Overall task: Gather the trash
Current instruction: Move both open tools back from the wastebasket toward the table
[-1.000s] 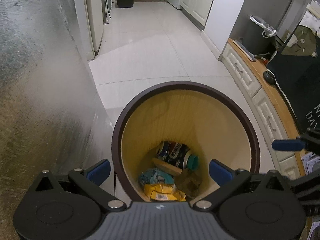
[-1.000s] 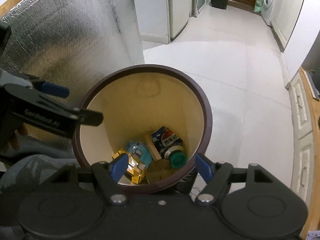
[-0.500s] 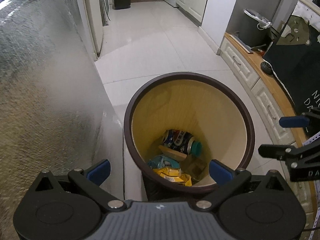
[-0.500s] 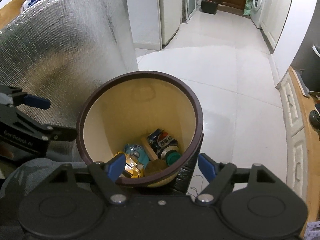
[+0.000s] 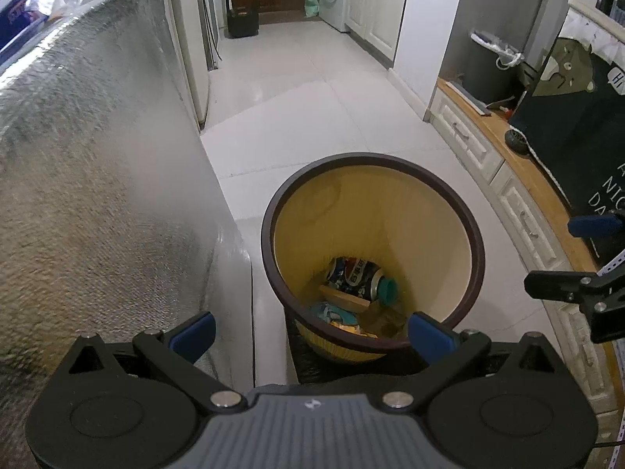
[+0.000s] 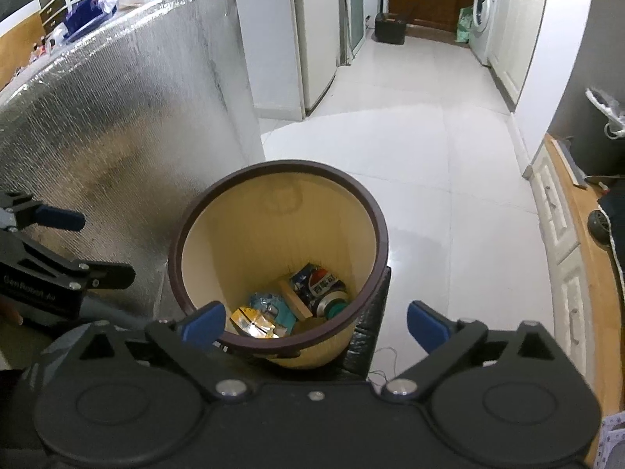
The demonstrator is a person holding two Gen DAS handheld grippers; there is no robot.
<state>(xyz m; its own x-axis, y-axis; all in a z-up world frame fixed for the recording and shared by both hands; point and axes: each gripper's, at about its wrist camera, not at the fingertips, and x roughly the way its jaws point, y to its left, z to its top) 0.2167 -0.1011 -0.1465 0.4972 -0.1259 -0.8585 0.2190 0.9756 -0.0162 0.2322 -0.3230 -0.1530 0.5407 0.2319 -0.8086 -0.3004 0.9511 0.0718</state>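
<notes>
Trash is lying in the bin (image 6: pixel 375 230): a bottle (image 6: pixel 324 287), wrappers (image 6: pixel 256 322) and a wood piece at its bottom. Both grippers, left gripper (image 5: pixel 310 332) and right gripper (image 6: pixel 316 322), are hovering above its rim, jaws spread and holding nothing. Dropping appears finished; the next move is probably finding more litter. White floor tiles (image 6: pixel 410 148) are stretching toward a washing machine (image 6: pixel 482 15).

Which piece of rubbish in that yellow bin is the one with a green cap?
The crushed blue plastic bottle lying on its side in the yellow bin; the teal wrapper and yellow foil packet beside it are flat wrappers without caps.
</notes>
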